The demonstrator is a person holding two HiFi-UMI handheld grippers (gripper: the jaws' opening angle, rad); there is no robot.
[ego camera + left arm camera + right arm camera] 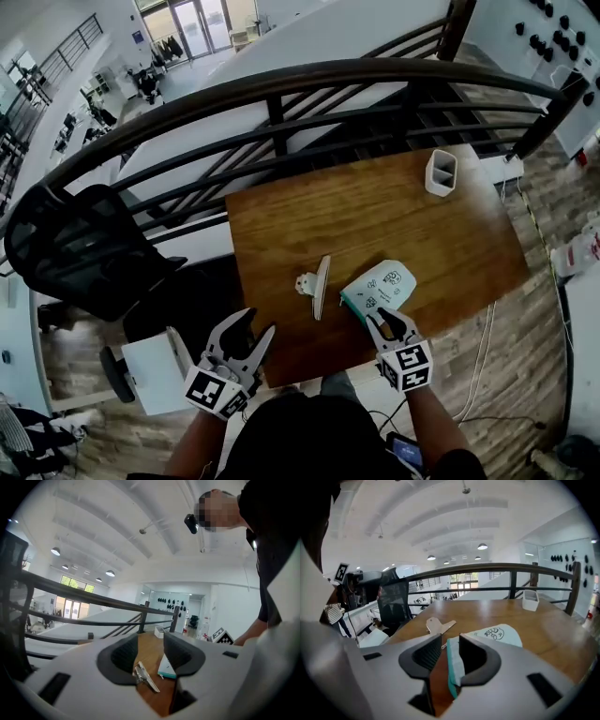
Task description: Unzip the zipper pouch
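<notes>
**Head view.** The zipper pouch [382,284] lies on the wooden table [375,206], close to its near edge and right of the middle. Its long axis slants from near-left to far-right, and the teal-trimmed end points back at the person. The right gripper [384,323] sits right at that near end. The left gripper [256,328] hangs off the near left corner, past the table's edge and well apart from the pouch, so the right hand is much the nearer. A metal clip [318,286] lies just left of the pouch. A white holder [441,172] stands at the far right corner, well clear. The wood beyond and to the right of the pouch is bare, so there is room to pull that way.

**Left gripper view.** The left gripper [150,656] has its jaws standing wide with nothing between them. Through the gap, the clip [145,676] and the pouch's teal corner [166,666] show ahead on the wood, the pouch to the right.

**Right gripper view.** The right gripper [450,656] has its jaws moderately apart. The pouch's teal edge [452,667] runs between them, lying against the right pad, while bare wood shows beside the left one, so it is not yet clamped. A small metal tab by the left jaw's tip may be the pull, though it is too small to be sure. The pouch's pale body [497,633] stretches away ahead and to the right. The likely job is for this hand to pin the end while the left comes across the near edge.
</notes>
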